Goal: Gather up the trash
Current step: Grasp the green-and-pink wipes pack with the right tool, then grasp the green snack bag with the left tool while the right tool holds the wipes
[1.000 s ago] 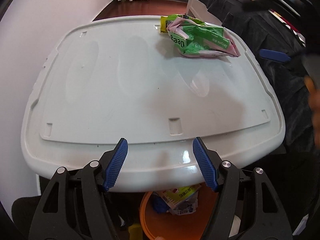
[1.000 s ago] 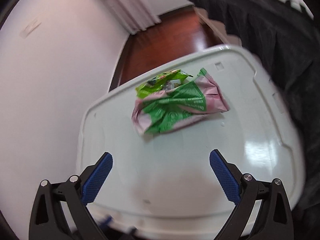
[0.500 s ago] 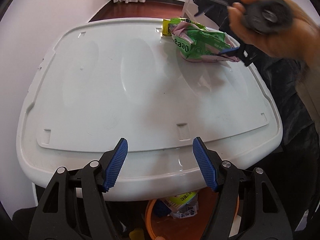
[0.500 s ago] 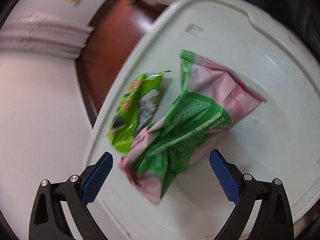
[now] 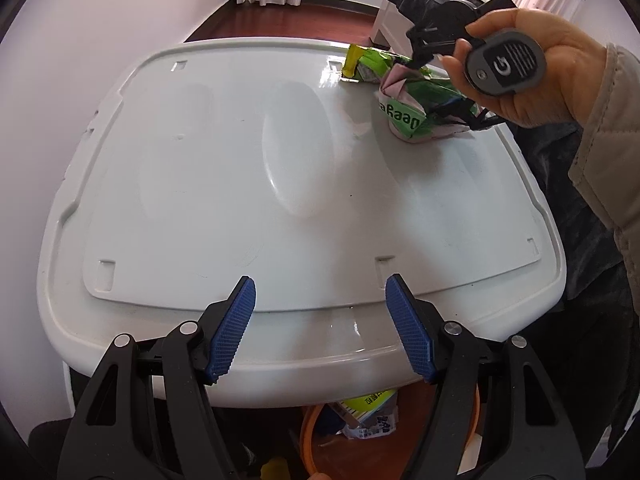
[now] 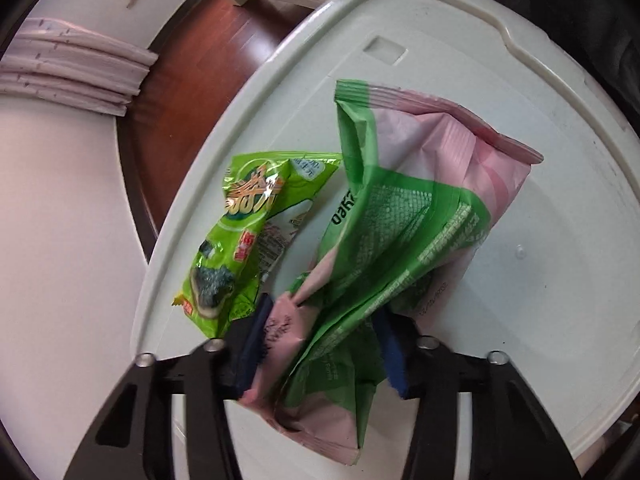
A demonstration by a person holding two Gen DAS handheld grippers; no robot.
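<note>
White plastic lid [image 5: 224, 184] forming the work surface, seen from the left wrist camera; the left gripper [image 5: 320, 328] hovers over its near edge with both blue pads [image 5: 234, 328] set well apart and nothing between them; the crumpled pink-and-green bag [image 5: 416, 112] lies at the far right of the lid, with a smaller lime-green snack wrapper [image 5: 364, 66] just beyond it near the far rim; the person's right hand [image 5: 532, 68] holds the handle of the right gripper over the bag; an orange bin [image 5: 310, 432] containing discarded packets shows below the near edge of the lid. In the right wrist view, the right gripper [image 6: 324, 344] is closed in on the near, crumpled end of the pink-and-green bag [image 6: 408, 232], one blue pad [image 6: 252, 344] pressing on each side of the folded film; the rest of the bag rests on the lid [image 6: 560, 280], its sealed pink end pointing away; the lime-green wrapper [image 6: 248, 232] lies to the left, touching or just beside the bag, close to the lid's rim and outside the pads; dark wooden floor [image 6: 188, 64] and folded pale curtains [image 6: 76, 68] lie beyond the lid.
</note>
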